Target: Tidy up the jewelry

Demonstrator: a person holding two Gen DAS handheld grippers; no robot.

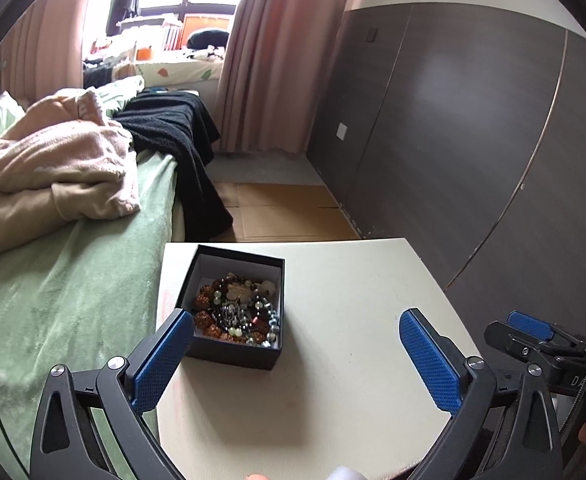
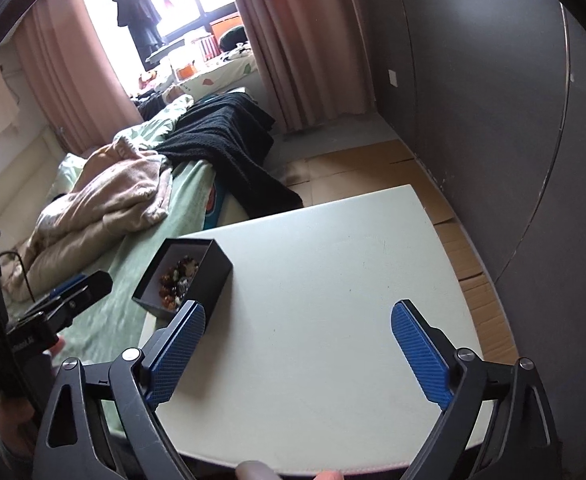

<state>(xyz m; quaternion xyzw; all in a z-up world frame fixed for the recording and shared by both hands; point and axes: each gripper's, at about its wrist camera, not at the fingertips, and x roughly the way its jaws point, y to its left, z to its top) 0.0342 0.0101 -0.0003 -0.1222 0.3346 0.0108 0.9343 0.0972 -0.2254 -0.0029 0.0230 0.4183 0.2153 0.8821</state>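
- Left wrist view: left gripper [image 1: 296,322] spread wide, empty, hovering over the table [image 1: 353,280]; black box [image 1: 235,354] of jewelry [image 1: 237,308] sits beside its left finger, lid off for access.
- Right wrist view: right gripper [image 2: 298,316] likewise spread, empty; box [image 2: 213,276] at table's left edge, within reach.

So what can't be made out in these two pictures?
- Jewelry: a tangled heap in both views, so pieces can't be counted.
- Box: in the right view its near wall hides most of the contents.
- Table: the near edge is cut off by the frame.
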